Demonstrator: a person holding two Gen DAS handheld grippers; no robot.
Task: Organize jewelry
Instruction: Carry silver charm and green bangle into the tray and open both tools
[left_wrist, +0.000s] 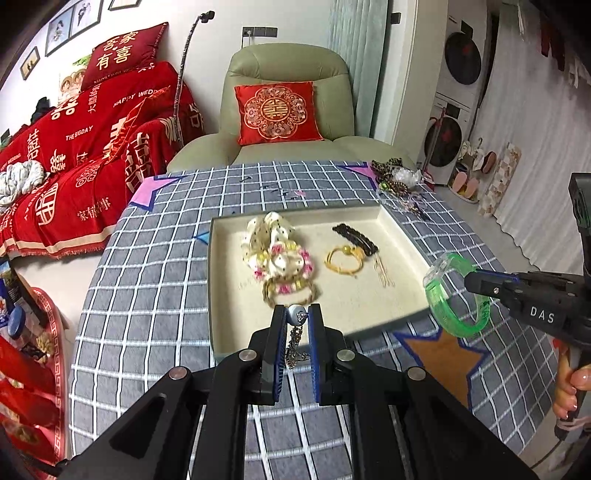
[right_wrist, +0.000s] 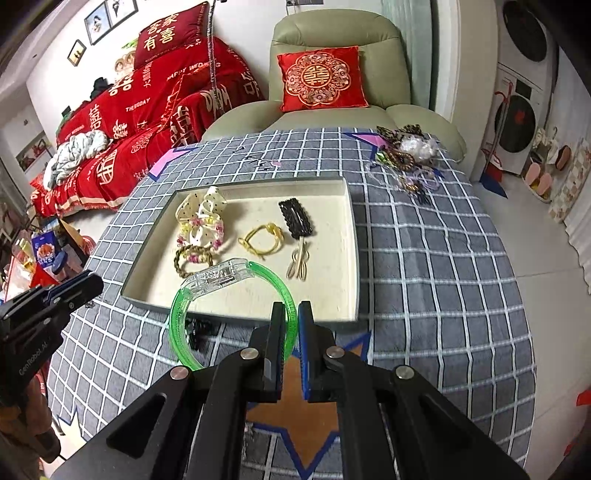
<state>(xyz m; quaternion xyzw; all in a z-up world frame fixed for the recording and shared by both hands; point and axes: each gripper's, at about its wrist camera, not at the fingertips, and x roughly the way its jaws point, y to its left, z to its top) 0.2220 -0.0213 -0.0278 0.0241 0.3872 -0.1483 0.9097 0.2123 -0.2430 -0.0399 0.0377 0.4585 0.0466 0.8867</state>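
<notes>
A cream-lined tray (left_wrist: 369, 216) (right_wrist: 352, 236) sits on the checked table and holds a polka-dot scrunchie (left_wrist: 271, 230), a bead bracelet (left_wrist: 290, 290), a yellow cord bracelet (left_wrist: 341, 260) and a black hair clip (right_wrist: 295, 216). My left gripper (left_wrist: 297, 314) is shut on a silver chain with a grey bead (left_wrist: 295, 343), above the tray's near edge. My right gripper (right_wrist: 290, 314) is shut on a green and clear plastic bangle (right_wrist: 177, 325) (left_wrist: 441, 302), held above the tray's near right side.
A pile of loose jewelry (left_wrist: 400, 181) (right_wrist: 410, 155) lies at the table's far right corner. A small black item (right_wrist: 199, 332) lies on the cloth near the tray. An orange star patch (left_wrist: 443, 356) marks the near side. A green armchair (left_wrist: 288, 110) stands behind the table.
</notes>
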